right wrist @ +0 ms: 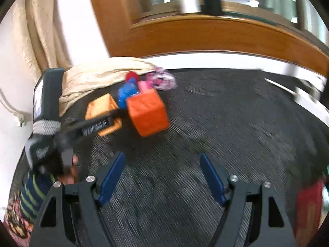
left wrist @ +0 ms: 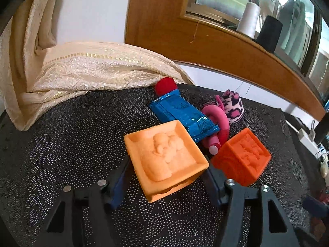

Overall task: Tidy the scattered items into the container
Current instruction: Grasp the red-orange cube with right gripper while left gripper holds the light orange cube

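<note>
Fingers (left wrist: 121, 177) of left gripper (left wrist: 164, 179) flank pale-orange block (left wrist: 164, 158).

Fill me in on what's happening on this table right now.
A person holds a gripper in each hand and is tidying toys. The left gripper has its jaws on either side of the light orange block, which lies on the dark mat; whether they press it yet is unclear. Just behind lie the dark orange block, a blue tube and a pink ring. The right gripper is open and empty, above bare mat.
</note>
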{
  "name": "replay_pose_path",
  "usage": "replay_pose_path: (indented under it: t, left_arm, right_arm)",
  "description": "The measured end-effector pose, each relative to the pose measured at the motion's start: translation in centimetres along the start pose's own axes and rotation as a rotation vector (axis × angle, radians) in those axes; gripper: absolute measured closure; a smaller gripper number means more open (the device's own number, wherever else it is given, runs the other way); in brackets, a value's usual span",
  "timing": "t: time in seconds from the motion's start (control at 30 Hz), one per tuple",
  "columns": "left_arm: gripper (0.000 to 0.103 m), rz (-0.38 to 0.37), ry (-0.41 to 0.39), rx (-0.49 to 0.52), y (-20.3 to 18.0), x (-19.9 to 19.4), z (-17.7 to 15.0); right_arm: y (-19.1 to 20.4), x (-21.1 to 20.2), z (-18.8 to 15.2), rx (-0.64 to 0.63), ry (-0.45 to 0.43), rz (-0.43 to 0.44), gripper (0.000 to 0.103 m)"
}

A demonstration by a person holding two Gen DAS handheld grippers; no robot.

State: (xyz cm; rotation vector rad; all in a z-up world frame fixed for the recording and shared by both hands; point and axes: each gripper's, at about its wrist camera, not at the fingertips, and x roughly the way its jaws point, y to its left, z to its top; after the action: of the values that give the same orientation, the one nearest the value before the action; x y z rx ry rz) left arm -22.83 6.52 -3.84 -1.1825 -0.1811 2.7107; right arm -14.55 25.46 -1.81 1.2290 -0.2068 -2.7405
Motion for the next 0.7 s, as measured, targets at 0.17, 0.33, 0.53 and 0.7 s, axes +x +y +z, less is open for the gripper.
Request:
replay_pose_path:
  t: [0.17, 0.33, 0.53, 0.7]
  left_arm:
    - [0.037, 0.003, -0.016, -0.039, 1.6, -0.4, 0.7]
    - [0.037, 0.008, -0.028, -0.043, 1.9, -0.1, 1.3]
    - [0.037, -0.019, -0.033, -0.017, 0.8, -0.5, 1.1]
    - [0.037, -0.055, -0.064, 0.004, -0.4, -2.0, 1.1]
  right_arm:
    - [1.5, 5.2, 2.8, -0.050, 0.032, 0.005, 0.025]
    - [1.4, 8.6, 3.8, -0.036, 0.053, -0.024, 0.030]
    - [1.2, 7.5, 2.6, -0.031, 0.050, -0.019, 0.045]
    - [-0.4, 2.8, 0.5, 0.042, 0.007, -0.056, 0.045]
